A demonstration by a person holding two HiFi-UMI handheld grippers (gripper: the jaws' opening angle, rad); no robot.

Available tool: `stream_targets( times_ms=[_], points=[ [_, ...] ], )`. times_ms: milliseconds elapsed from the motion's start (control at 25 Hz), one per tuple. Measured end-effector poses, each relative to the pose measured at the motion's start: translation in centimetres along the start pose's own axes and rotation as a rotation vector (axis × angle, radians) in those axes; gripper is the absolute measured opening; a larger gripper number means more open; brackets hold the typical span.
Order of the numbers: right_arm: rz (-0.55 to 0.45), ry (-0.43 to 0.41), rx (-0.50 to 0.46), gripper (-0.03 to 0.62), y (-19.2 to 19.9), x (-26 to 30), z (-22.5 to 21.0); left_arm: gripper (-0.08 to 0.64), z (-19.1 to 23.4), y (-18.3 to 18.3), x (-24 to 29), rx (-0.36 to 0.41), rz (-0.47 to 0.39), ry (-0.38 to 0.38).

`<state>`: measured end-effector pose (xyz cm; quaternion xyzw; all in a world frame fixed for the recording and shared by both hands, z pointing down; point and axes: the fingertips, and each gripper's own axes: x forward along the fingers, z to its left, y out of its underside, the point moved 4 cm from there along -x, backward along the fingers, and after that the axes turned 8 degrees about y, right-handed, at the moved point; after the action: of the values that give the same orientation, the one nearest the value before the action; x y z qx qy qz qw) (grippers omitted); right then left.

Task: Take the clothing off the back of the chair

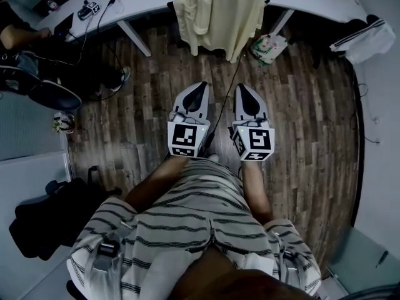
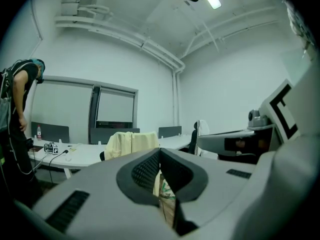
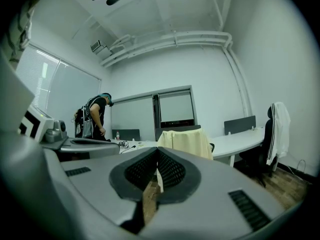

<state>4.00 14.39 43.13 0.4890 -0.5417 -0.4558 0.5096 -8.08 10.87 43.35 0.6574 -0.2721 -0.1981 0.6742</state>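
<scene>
A pale yellow garment (image 1: 218, 14) hangs over the back of a chair at the white desk (image 1: 137, 6), far ahead of me. The same garment (image 2: 131, 143) shows in the left gripper view, and the garment (image 3: 186, 142) appears again in the right gripper view, above the jaws. My left gripper (image 1: 195, 94) and right gripper (image 1: 246, 95) are held side by side over the wooden floor, both short of the chair and pointing at it. Both are shut with nothing between the jaws.
A patterned bag (image 1: 269, 47) sits on the floor right of the chair. A second chair with a white striped jacket (image 1: 367, 37) stands at far right. A person (image 3: 94, 117) stands at the desk's left end. A black bag (image 1: 53, 216) lies at lower left.
</scene>
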Motion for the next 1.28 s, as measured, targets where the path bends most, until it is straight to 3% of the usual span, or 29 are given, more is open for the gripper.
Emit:
stream_targets(
  times_ms=[480, 1280],
  points=[
    [-0.01, 0.02, -0.008, 0.02, -3.9, 11.9, -3.8, 0.023, 7.4, -3.7, 10.5, 0.007, -0.019, 0.01],
    [-0.011, 0.062, -0.022, 0.02, -7.1, 25.4, -4.7, 0.023, 18.0, -5.9, 20.0, -0.009, -0.034, 0.06]
  ],
)
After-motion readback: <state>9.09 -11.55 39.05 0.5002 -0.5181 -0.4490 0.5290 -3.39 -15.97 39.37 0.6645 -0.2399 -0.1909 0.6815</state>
